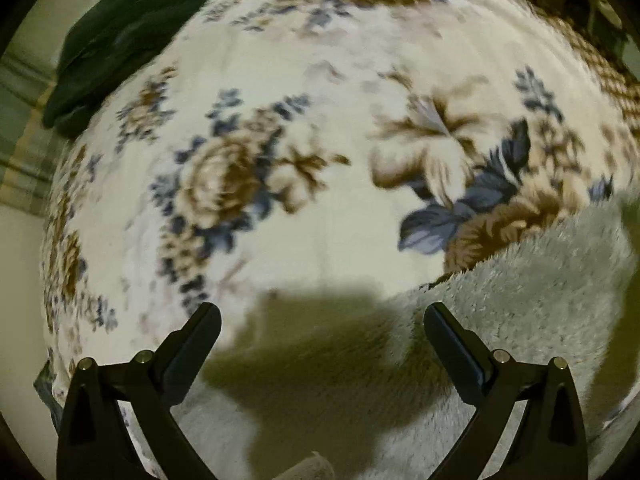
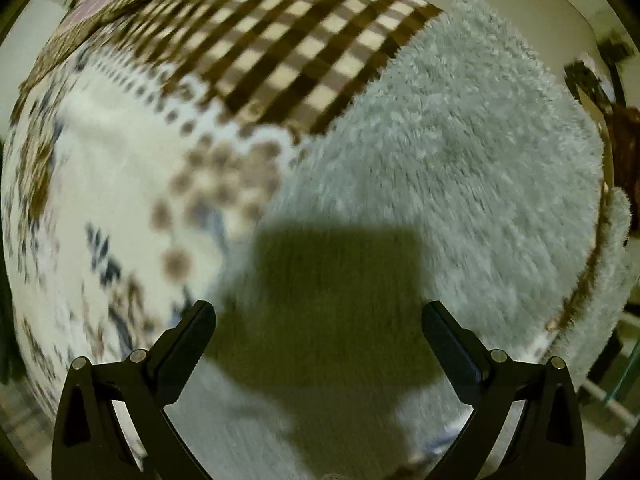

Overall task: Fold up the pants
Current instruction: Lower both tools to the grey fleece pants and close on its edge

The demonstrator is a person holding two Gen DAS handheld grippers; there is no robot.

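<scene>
Left wrist view: our left gripper [image 1: 322, 320] hangs with jaws spread wide and nothing between them, over the near-left edge of the fluffy grey pants [image 1: 520, 312], which lie ahead and to the right of the jaws on the floral blanket [image 1: 320, 200]; a dark green cloth [image 1: 120, 40] sits far off at upper left. Right wrist view: our right gripper [image 2: 319, 318] is likewise released and empty, directly above the pants [image 2: 460, 160], which run away up and to the right toward the brown checked blanket [image 2: 300, 40]. The right hand looks nearer the garment's middle. The long axis is probably diagonal, but motion blur, gripper shadow and cut-off ends hide waistband and cuffs.
</scene>
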